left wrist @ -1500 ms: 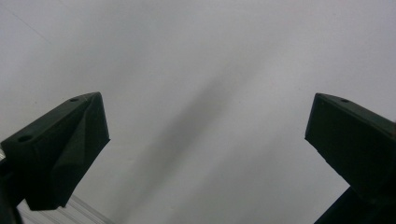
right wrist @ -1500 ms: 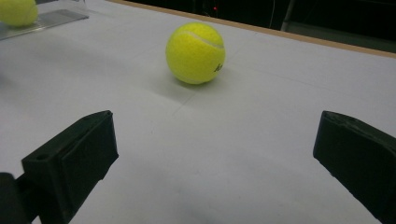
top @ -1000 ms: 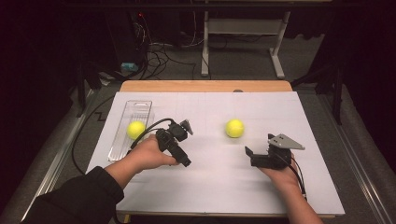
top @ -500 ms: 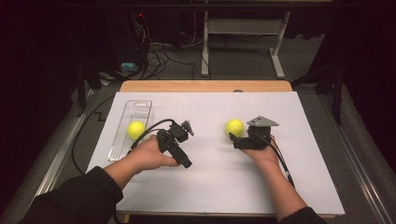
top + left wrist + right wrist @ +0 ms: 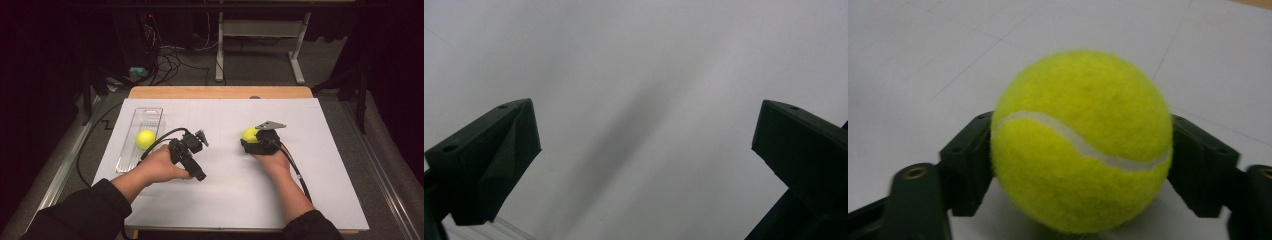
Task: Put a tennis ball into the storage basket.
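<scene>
**Ball between the jaws, grip not sure**

Your right claw (image 5: 1080, 165) has its jaws on both sides of the tennis ball (image 5: 1081, 142) on the table (image 5: 325, 165) (squeezing or not, I cannot tell). Lifting early could drop it. Your left claw (image 5: 644, 150) is wide apart, empty.

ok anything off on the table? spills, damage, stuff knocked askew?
Nothing stands out. One tennis ball lies in the clear tray, which sits straight on the white sheet. The other tennis ball sits between the right gripper's fingers. The left gripper is open over bare sheet.
</scene>
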Motion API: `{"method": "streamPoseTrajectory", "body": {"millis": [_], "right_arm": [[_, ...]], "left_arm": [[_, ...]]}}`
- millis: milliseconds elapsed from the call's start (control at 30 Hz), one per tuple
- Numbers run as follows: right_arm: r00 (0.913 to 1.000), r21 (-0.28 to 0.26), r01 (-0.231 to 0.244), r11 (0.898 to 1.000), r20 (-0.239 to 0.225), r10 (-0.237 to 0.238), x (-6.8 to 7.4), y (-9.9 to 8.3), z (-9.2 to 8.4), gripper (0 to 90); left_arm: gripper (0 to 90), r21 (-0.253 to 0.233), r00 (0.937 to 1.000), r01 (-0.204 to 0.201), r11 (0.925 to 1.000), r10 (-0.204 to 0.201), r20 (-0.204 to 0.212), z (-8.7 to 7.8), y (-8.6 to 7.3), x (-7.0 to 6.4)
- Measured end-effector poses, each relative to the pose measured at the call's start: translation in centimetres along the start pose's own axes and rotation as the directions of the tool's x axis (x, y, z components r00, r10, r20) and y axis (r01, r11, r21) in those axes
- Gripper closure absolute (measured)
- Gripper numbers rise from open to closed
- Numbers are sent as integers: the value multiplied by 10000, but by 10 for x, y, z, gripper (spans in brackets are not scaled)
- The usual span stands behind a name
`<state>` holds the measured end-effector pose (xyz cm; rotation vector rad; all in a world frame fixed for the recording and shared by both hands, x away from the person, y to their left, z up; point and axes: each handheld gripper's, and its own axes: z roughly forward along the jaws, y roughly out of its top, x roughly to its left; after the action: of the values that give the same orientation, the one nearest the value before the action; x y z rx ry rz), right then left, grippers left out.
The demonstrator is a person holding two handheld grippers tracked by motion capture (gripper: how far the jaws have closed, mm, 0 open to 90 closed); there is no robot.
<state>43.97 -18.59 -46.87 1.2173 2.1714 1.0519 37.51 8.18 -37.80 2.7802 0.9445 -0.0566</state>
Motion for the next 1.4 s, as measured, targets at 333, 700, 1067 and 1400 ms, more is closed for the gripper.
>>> {"method": "streamPoseTrajectory", "body": {"millis": [333,700,1067,1400], "right_arm": [[9994,-641,304,9975,177,-293,8,0,-15,266],[9987,-1747,281,9842,-375,-351,21,-12,-54,266],[9945,-2116,333,9768,-897,-534,38,-45,-87,272],[9846,-2014,1016,9742,-1195,-1273,61,-59,-93,273]], "left_arm": [[4,87,10000,-73,9999,73,-44,-1,2,-2],[5,-30,9999,-39,10000,38,-127,-9,3,-5],[5,-39,9998,-141,9999,141,-143,-13,7,-10],[5,-155,9991,-409,9990,406,-137,-19,12,-18]]}}
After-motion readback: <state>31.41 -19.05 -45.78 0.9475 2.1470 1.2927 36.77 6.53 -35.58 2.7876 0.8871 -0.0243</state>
